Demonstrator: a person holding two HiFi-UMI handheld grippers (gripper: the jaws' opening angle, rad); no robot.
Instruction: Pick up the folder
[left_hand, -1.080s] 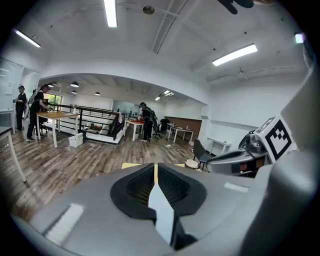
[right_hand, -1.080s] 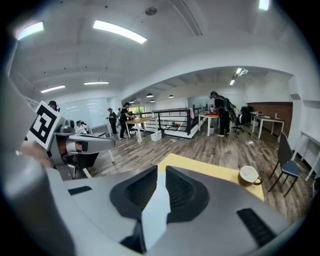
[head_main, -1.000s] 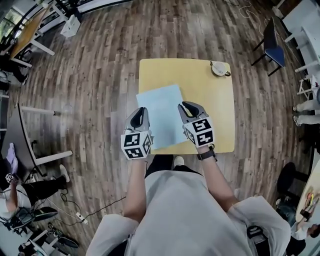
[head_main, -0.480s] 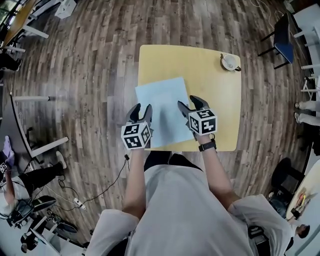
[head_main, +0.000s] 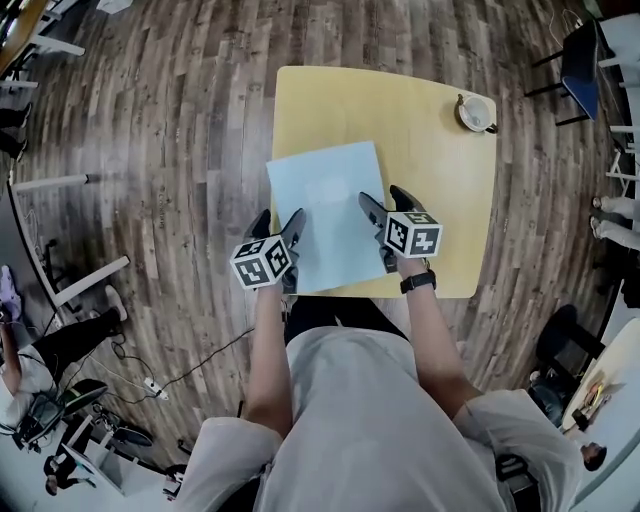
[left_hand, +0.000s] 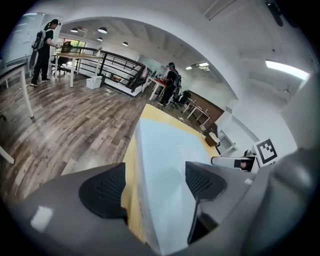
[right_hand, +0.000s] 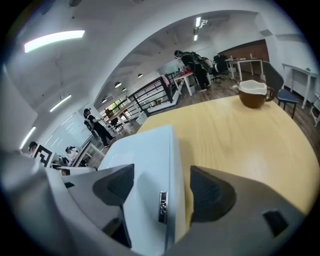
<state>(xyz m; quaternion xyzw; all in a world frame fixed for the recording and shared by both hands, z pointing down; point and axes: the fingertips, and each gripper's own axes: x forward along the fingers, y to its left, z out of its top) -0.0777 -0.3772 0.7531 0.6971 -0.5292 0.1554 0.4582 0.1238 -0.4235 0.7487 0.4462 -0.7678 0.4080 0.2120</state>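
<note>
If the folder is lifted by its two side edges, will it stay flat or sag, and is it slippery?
The folder has a visible side wall with a metal clasp, so it is probably a stiff case and should stay mostly flat. Its pale surface looks smooth, so it may slip.

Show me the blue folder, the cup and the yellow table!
folder (head_main: 322, 205): head view, middle of its cover.
cup (head_main: 474, 111): head view, its middle.
table (head_main: 430, 190): head view, bare top right of the folder.
</note>
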